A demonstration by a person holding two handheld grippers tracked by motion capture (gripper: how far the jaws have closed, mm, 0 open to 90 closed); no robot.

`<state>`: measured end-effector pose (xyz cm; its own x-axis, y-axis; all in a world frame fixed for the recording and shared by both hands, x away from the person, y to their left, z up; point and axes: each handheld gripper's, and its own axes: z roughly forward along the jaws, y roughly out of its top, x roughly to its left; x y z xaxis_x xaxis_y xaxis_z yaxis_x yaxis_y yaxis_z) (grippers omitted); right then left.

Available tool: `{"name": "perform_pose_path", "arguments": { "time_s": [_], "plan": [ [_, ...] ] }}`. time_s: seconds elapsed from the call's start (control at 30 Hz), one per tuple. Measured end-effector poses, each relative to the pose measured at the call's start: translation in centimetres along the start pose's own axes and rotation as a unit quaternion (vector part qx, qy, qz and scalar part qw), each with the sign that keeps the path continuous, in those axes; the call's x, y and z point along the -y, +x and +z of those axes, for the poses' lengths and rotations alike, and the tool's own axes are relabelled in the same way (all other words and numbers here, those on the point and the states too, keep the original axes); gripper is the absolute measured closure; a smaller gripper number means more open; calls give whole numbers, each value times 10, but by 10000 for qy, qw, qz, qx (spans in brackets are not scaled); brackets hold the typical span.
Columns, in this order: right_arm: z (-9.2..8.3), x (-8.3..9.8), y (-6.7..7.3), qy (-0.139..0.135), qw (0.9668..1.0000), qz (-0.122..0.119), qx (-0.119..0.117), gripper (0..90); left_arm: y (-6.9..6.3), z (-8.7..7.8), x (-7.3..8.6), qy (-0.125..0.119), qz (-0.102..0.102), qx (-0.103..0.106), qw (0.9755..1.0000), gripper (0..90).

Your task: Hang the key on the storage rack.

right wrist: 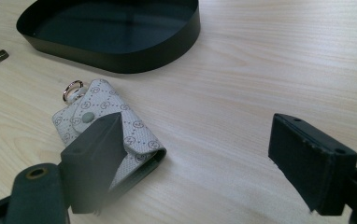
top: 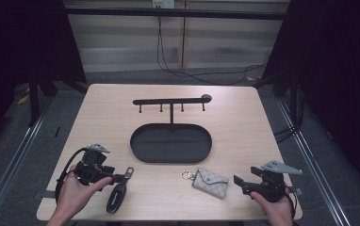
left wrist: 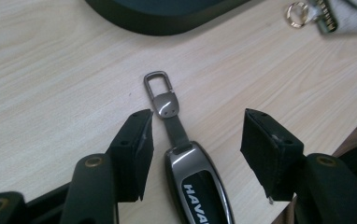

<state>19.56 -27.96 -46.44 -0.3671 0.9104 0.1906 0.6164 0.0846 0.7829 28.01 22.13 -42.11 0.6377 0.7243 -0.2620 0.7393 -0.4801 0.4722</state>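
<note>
Pale wood-grain table (top: 107,113); matt black tray (top: 171,157); glossy key fob (left wrist: 200,184).

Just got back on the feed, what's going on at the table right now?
A person holds a gripper in each hand at the near edge of the table. The left gripper is open, its jaws either side of a black car key fob lying flat, not gripping it. The right gripper is open just beside a small patterned key pouch, also not holding it. The oval black tray and its hook rack hold nothing.
</note>
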Motion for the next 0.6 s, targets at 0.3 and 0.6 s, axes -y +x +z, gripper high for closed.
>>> {"name": "perform_pose_path", "arguments": {
  "time_s": [0.3,0.6],
  "plan": [
    [1,0,0,68,9999,58,-46,189,1,13,-16,405,-105,-23,9991,467],
    [2,0,0,120,9999,68,-34,186,-2,24,-36,897,60,-152,9958,565]
  ]
}}
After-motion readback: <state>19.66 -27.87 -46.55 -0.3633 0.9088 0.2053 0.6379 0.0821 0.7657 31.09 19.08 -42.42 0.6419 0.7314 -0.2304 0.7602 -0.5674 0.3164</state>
